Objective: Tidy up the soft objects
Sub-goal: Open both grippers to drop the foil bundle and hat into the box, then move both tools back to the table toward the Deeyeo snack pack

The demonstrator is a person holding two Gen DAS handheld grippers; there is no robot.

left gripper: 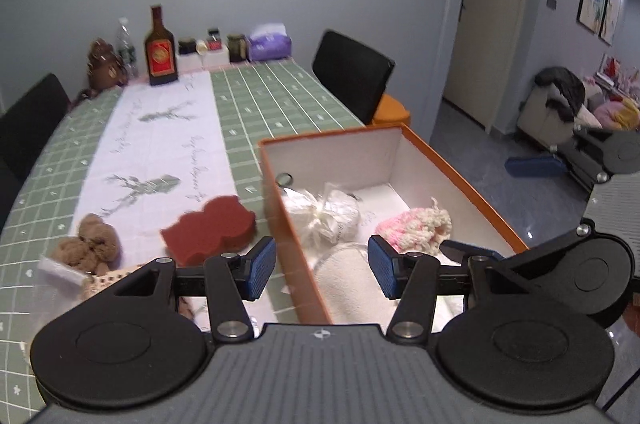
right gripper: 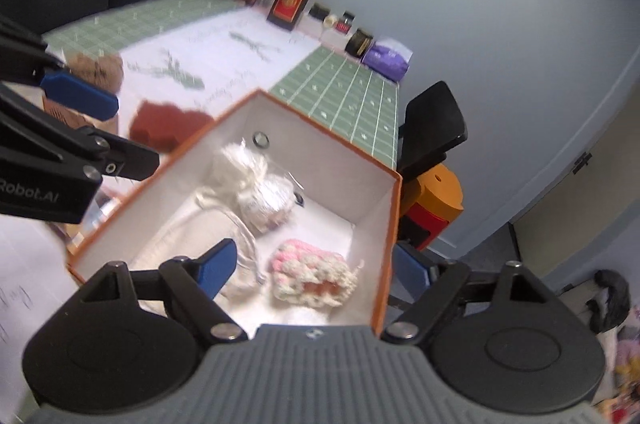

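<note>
Pink knit (right gripper: 308, 274) & white bundle (right gripper: 256, 190) in orange box (left gripper: 476, 192); both grippers, left (left gripper: 322, 268) & right (right gripper: 316, 268), wide, empty.

The left wrist view looks forward and slightly down along the counter (left gripper: 280, 96) toward the far wall, with the orange box (left gripper: 294, 236) close below on its right. The right wrist view hangs nearer, tilted, looking steeply into that box (right gripper: 384, 256). Both share the box and far bottles

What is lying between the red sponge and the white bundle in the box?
In the left wrist view, only the box's orange wall separates the red sponge from the white bundle.
</note>
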